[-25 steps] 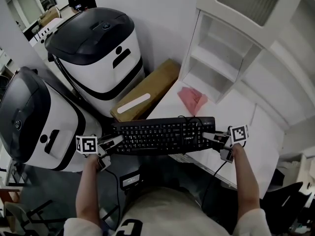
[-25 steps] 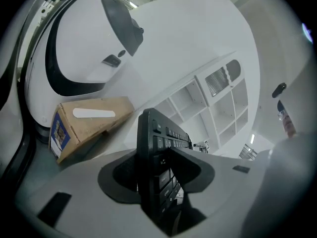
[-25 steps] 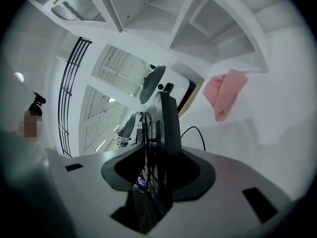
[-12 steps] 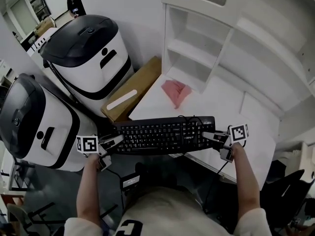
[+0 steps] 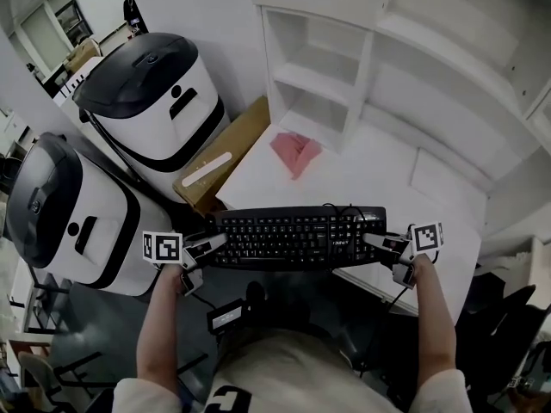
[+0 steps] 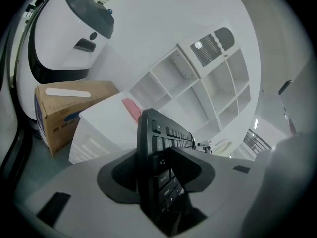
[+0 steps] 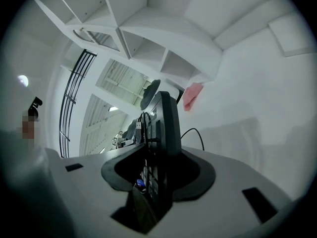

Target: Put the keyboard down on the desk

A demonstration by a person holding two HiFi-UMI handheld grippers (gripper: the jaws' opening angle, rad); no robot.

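A black keyboard (image 5: 297,237) hangs level in the air, its right part over the white desk's (image 5: 387,170) front edge and its left part past the desk's corner. My left gripper (image 5: 207,246) has the keyboard's left end between its jaws, which are opening slightly while still holding it. My right gripper (image 5: 374,241) is shut on the right end. In the left gripper view the keyboard (image 6: 158,148) stands edge-on in the left gripper (image 6: 161,170). The right gripper view shows the keyboard (image 7: 166,128) and its cable in the right gripper (image 7: 158,175).
A pink cloth (image 5: 294,151) lies on the desk near the white shelf unit (image 5: 318,76). A cardboard box (image 5: 225,157) leans beside the desk's left end. Two white-and-black machines (image 5: 151,101) (image 5: 69,213) stand on the floor at the left.
Both grippers have carried the keyboard a little to the right. The head view has swung, so more of the desk and shelves shows.
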